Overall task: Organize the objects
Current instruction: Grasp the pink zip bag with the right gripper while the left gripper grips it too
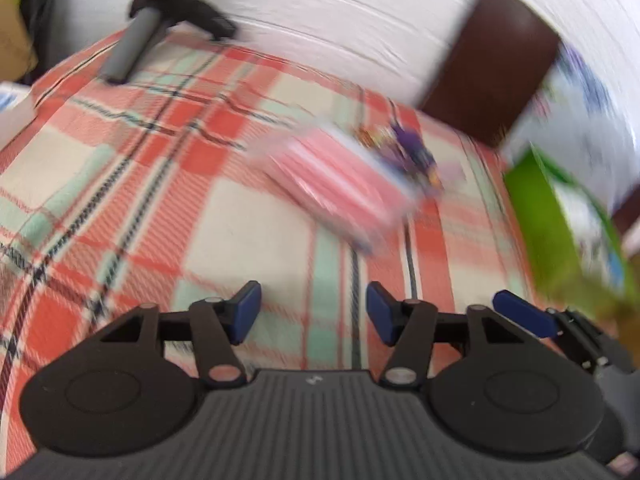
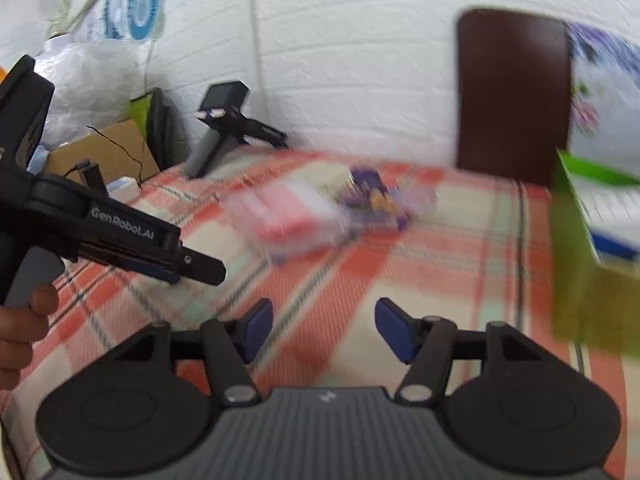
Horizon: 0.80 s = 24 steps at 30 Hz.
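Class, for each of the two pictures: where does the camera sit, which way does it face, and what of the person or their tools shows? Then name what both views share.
Left wrist: sits behind the left claw, facing down across the plaid cloth to a pink packet; the right claw's tip shows.
Right wrist: sits behind the right claw, facing the same cloth; the left claw and a hand show.
Shared: pink packet, purple packet, brown board, spare gripper, white wall.

Under my jaws I see woven plaid cloth (image 1: 120, 184), matt and coarse; ahead lies a glossy pink plastic packet (image 1: 332, 184); the left gripper (image 1: 314, 316) is matt black plastic.
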Available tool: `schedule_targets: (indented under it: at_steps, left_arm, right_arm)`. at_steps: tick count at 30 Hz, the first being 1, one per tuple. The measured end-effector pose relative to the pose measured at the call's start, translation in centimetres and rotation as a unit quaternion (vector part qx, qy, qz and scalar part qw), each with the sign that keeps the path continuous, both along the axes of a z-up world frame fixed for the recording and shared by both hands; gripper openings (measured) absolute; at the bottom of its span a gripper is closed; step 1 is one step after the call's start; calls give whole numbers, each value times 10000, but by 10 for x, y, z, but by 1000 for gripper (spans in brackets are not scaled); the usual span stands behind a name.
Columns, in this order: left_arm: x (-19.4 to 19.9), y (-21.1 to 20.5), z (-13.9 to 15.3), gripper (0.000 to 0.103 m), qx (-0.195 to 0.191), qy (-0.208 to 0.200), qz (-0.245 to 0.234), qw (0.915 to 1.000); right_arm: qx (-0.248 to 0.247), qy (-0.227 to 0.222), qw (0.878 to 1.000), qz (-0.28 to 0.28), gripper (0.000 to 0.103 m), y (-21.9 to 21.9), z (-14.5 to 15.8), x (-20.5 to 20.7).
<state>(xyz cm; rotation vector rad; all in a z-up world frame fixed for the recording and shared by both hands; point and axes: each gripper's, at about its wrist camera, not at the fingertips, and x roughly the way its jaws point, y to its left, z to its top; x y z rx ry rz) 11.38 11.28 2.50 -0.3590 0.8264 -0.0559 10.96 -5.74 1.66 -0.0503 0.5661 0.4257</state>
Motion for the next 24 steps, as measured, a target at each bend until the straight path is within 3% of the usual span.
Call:
schedule_targets:
  at_steps: [3, 6, 11, 17, 19, 21, 24]
  left_arm:
    - [20, 23, 3, 66, -450, -2, 299, 9985]
    - [39, 31, 2, 66, -745, 9, 367, 9965]
    - [63, 33, -8, 66, -803, 126, 362, 9960]
    - [61, 30, -12, 66, -581, -8, 270, 9979]
    - [51, 29, -11, 66, -443, -42, 183, 9988]
    - [38, 32, -12, 66, -455, -46, 105, 9989]
    - [21, 33, -13, 63, -476, -82, 68, 9988]
  right_arm:
    - [-134, -278, 9988, 374, 77, 21, 8, 33]
    - [-296, -304, 9975, 561, 77, 37, 6, 62]
    - [-98, 198, 9962, 846, 76, 47, -10, 99]
    - [507, 785, 9883, 1208, 69, 56, -13, 86]
    - [417, 683, 9891, 1238, 73, 64, -13, 69]
    - [601, 769, 9866, 1306, 86, 64, -13, 58]
    - [482, 866, 9867, 1285, 87, 72, -19, 53]
